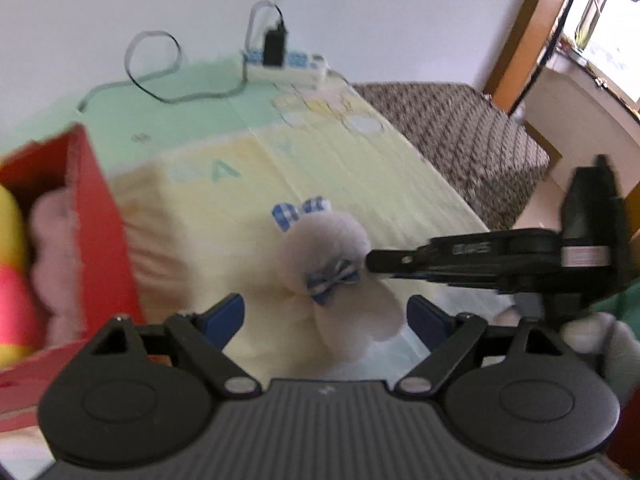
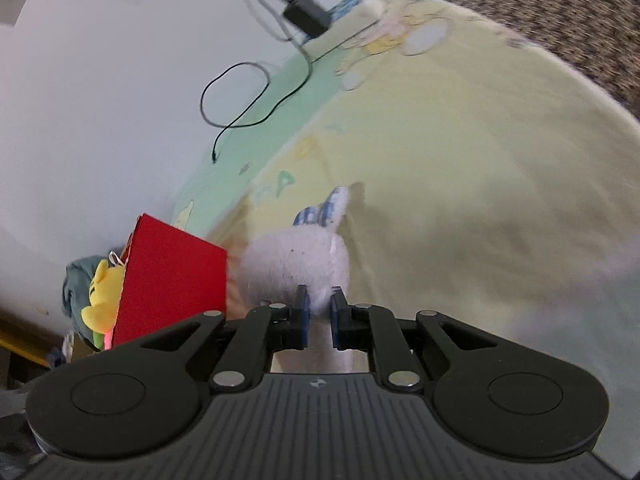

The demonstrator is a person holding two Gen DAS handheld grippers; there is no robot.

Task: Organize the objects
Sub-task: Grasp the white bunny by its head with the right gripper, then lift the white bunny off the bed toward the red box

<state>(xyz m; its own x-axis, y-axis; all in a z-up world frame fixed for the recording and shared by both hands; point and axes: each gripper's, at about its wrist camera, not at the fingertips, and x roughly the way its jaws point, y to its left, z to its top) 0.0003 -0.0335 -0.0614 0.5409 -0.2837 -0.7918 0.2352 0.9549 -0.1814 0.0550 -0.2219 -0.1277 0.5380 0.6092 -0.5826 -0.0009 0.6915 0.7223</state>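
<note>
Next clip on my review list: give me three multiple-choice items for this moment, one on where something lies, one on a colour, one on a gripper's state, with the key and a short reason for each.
1. Where is the red box relative to the white plush rabbit in the left wrist view?
A. To its left
B. To its right
C. On top of it

2. What colour is the bow on the rabbit?
A. Red
B. Blue and white check
C. Plain green

3. What is the right gripper doing?
A. Standing wide open over the bedsheet
B. Shut on the charger
C. Shut on the rabbit

Key:
1 A, the box fills the left edge while the rabbit lies mid-frame.
2 B, the checked bow shows on the rabbit's front.
3 C, white plush is pinched between its narrow jaws.
</note>
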